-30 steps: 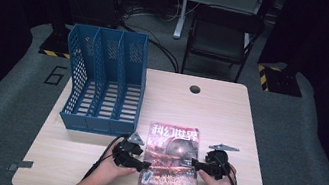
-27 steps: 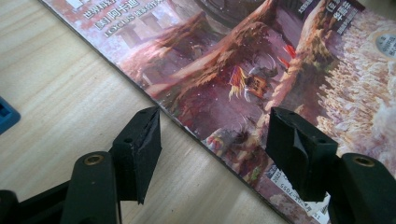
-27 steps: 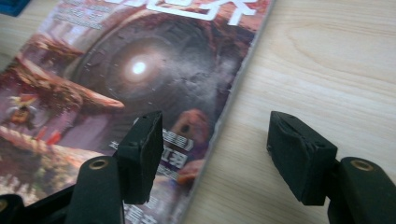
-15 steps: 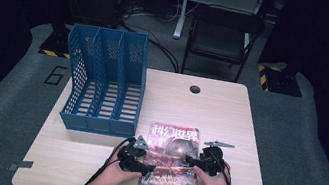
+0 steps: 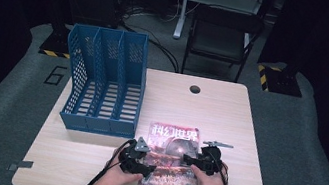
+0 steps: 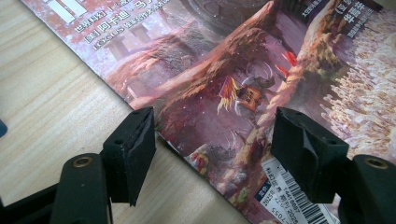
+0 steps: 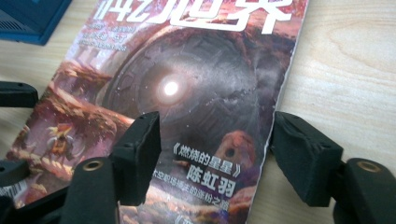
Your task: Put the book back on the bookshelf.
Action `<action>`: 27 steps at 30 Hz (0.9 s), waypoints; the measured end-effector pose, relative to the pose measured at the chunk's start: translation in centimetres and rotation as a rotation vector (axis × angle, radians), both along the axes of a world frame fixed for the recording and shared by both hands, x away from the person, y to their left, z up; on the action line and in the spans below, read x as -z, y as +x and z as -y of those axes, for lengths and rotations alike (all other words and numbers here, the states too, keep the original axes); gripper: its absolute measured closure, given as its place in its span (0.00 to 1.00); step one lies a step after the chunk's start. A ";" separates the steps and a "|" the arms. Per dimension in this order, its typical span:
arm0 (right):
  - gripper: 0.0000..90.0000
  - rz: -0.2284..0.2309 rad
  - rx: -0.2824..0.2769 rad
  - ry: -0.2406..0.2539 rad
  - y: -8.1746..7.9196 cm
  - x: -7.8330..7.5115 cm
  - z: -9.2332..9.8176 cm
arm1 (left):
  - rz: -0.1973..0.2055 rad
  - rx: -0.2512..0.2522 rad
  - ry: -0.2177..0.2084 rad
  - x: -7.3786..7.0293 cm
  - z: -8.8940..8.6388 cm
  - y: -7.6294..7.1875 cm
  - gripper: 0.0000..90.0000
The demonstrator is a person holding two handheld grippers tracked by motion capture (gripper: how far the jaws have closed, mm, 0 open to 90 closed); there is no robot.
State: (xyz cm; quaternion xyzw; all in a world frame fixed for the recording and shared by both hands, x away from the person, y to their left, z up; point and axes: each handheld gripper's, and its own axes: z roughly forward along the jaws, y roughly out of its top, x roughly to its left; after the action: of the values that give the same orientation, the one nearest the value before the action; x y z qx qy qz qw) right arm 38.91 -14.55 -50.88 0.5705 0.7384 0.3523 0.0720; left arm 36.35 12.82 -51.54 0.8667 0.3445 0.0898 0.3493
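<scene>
Magazine point(image 5: 172, 161): flat on the wooden table point(image 5: 230, 113), lower middle of the high view, just right of the blue file rack point(image 5: 103, 82).
Handling: I'd judge it light, thin and floppy, with a glossy, slippery cover; it will sag if lifted by one corner.
Where to grip: the long edges, one either side.
Left gripper point(image 6: 212, 154): jaws wide, have just been opening, straddling the left edge, pinching nothing.
Right gripper point(image 7: 215, 154): jaws wide, astride the right edge, empty.
</scene>
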 end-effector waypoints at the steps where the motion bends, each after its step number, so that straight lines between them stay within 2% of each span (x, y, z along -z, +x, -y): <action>1: 0.40 -0.001 0.002 -0.003 -0.1 0.0 0.0 | 0.000 0.001 0.003 0.0 0.0 -0.1 0.34; 8: 0.41 -0.023 -0.004 -0.004 -0.6 -0.2 0.2 | 0.011 -0.007 -0.015 0.2 0.0 -0.8 0.34; 10: 0.41 -0.021 -0.013 -0.007 -0.9 -0.2 0.2 | 0.014 0.003 -0.019 0.2 -0.1 -0.9 0.34; 16: 0.44 -0.065 -0.025 0.003 -1.6 -0.4 0.6 | 0.021 0.004 -0.026 0.3 -0.2 -1.1 0.34; 21: 0.41 -0.028 -0.029 -0.004 -1.1 -0.2 0.6 | 0.026 0.006 -0.035 0.4 -0.3 -1.2 0.34; 22: 0.40 -0.033 -0.021 0.009 -1.0 -0.2 0.5 | 0.031 0.010 -0.035 0.4 -0.3 -1.2 0.34; 23: 0.40 -0.015 -0.020 0.017 -0.9 0.0 0.6 | 0.024 0.020 -0.039 0.4 -0.4 -1.2 0.34; 27: 0.39 -0.018 -0.002 0.045 -0.9 0.0 0.7 | 0.032 0.007 -0.046 0.5 -0.3 -1.3 0.34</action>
State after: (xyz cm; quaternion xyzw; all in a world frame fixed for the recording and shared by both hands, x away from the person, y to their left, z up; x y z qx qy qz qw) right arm 37.99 -15.25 -50.93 0.5743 0.7315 0.3640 0.0521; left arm 35.08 13.15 -52.03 0.8581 0.3379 0.0945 0.3750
